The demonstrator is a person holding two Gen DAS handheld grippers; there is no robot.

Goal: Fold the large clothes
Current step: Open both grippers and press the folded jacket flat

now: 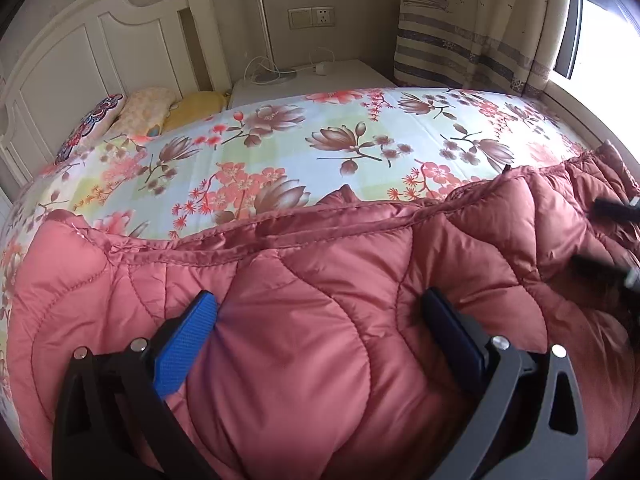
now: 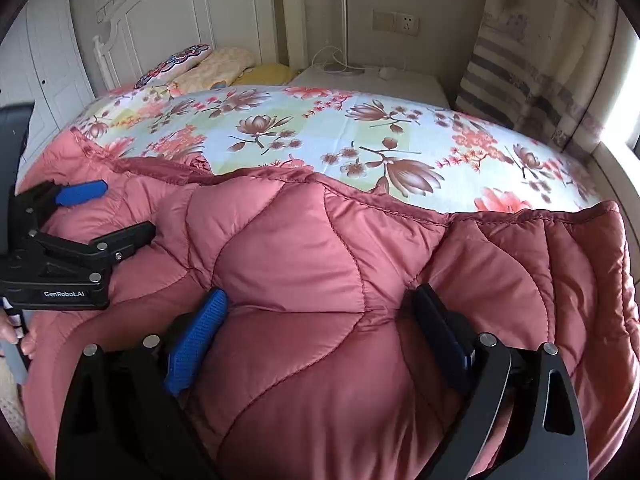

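A rose-pink quilted down coat (image 1: 340, 248) (image 2: 300, 240) lies spread along the near side of the bed, its stitched hem running across the floral sheet. My left gripper (image 1: 318, 300) hovers over the coat's left part, blue-padded jaws wide apart with only puffy fabric below them, nothing pinched. My right gripper (image 2: 320, 294) stands open the same way over the coat's right part. In the left wrist view the right gripper (image 1: 596, 234) shows blurred at the right edge. The left gripper (image 2: 128, 208) appears at the left of the right wrist view, open above the coat.
The bed's floral sheet (image 1: 320, 140) (image 2: 320, 128) stretches beyond the coat. Pillows (image 1: 144, 108) lie against a white headboard (image 1: 80, 52). A white nightstand (image 1: 320, 80) with cables, a striped curtain (image 1: 480, 40) and a bright window stand behind. A person's hand (image 2: 16, 332) holds the left gripper's handle.
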